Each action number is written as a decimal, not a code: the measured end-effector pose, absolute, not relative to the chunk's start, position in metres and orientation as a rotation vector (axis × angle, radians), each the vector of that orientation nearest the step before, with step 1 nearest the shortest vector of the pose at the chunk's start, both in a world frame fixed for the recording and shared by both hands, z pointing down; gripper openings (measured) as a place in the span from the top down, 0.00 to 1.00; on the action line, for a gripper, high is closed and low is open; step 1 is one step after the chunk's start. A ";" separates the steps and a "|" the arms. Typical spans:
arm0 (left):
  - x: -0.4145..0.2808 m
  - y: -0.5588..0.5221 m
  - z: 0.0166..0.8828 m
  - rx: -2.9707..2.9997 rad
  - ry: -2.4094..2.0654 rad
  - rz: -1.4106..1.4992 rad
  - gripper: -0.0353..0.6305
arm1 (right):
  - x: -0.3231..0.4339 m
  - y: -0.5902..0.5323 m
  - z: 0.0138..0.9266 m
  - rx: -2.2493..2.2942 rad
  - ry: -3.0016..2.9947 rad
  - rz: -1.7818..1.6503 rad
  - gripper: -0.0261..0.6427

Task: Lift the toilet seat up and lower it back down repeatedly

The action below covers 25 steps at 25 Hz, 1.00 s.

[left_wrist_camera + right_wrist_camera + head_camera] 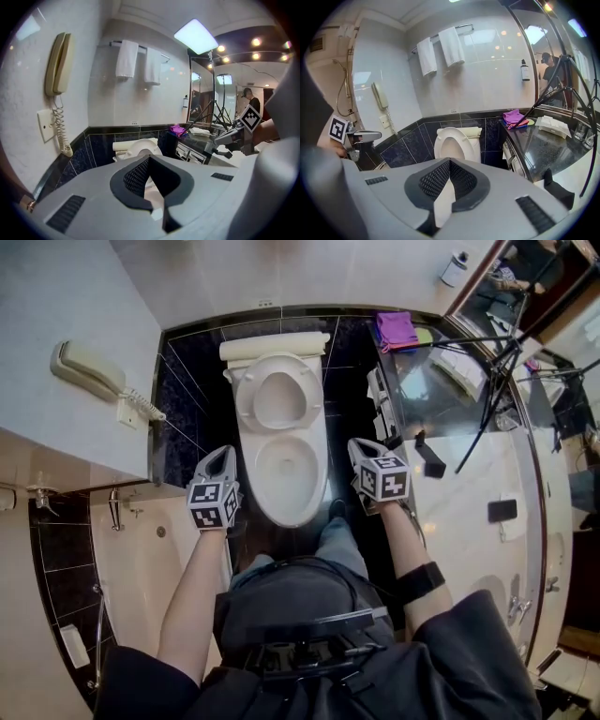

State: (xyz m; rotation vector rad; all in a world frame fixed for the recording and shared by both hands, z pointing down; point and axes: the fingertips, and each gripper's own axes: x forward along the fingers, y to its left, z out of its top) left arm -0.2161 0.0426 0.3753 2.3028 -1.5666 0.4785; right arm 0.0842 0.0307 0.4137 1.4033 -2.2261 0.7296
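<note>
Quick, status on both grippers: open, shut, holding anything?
Left gripper: shut, holding nothing.
Right gripper: shut, holding nothing.

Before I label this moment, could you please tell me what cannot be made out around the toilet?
Hinges: head view, covered by the raised toilet seat.
Bowl: left gripper view, mostly behind the left tool; right gripper view, mostly behind the right tool.
Bottle label: head view, too small to read.
Bathtub: head view, largely covered by the person's left arm.
</note>
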 end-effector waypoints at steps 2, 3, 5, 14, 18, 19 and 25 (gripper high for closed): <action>-0.221 0.047 0.374 2.301 -1.568 0.470 0.95 | 0.088 0.036 0.414 1.423 -2.220 0.739 0.94; -0.223 0.049 0.373 2.303 -1.569 0.466 0.95 | 0.091 0.037 0.414 1.434 -2.218 0.744 0.94; -0.224 0.051 0.372 2.312 -1.566 0.468 0.95 | 0.094 0.040 0.413 1.453 -2.215 0.749 0.94; -0.223 0.064 0.379 2.307 -1.554 0.473 0.95 | 0.101 0.058 0.420 1.494 -2.199 0.770 0.94; -0.222 0.064 0.382 2.297 -1.553 0.475 0.95 | 0.099 0.057 0.420 1.483 -2.198 0.769 0.94; -0.220 0.063 0.383 2.297 -1.553 0.476 0.95 | 0.100 0.055 0.422 1.479 -2.195 0.763 0.94; -0.216 0.055 0.384 2.290 -1.563 0.489 0.95 | 0.098 0.038 0.425 1.426 -2.164 0.637 0.94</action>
